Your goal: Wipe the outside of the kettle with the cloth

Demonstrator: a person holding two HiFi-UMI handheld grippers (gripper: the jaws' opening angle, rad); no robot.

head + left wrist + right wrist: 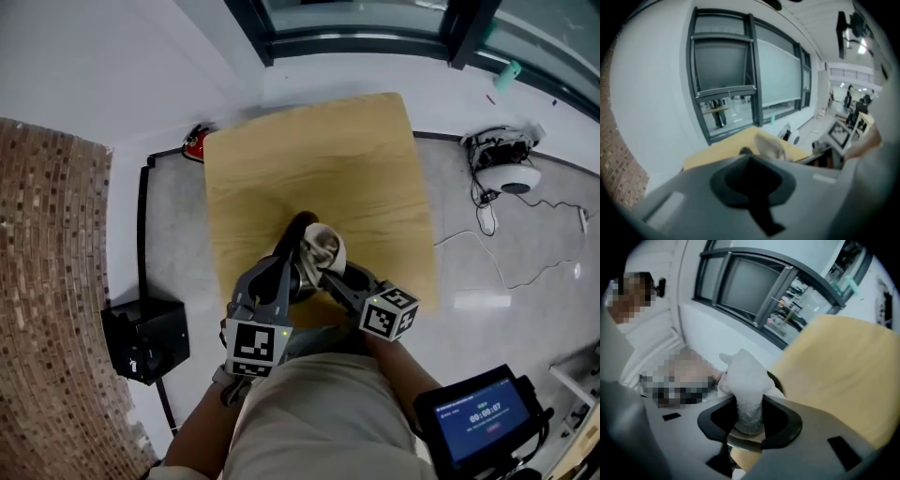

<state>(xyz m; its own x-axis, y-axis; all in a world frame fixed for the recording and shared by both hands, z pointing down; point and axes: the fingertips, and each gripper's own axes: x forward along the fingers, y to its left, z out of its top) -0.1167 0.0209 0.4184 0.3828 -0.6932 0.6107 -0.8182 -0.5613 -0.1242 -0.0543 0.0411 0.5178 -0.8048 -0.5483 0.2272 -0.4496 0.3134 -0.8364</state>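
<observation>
- The kettle (294, 236), dark in colour, stands on the wooden worktop (309, 159), towards the edge nearest to the person.
- The cloth (324, 247) is pale and bunched. It lies against the kettle's right side, touching it – it is not on the worktop.
- The right tool (325, 273) comes in from the lower right and pinches the cloth. In the right gripper view the cloth (745, 380) rises straight up from between the two jaws, which are pressed on its lower part.
- So the cloth sits between the right tool and the kettle, at the tip of the tool.
- The left tool (287, 277) reaches the kettle from the lower left and ends at its near side, just beside the right tool.
- The left gripper view shows only the grey body of the tool with a dark opening – I cannot tell if its jaws are spread or pressed together.
- In that view a small dark part of the kettle (746, 151) and the cloth (770, 145) are seen just above the tool's body, with a window (724, 84) behind.
</observation>
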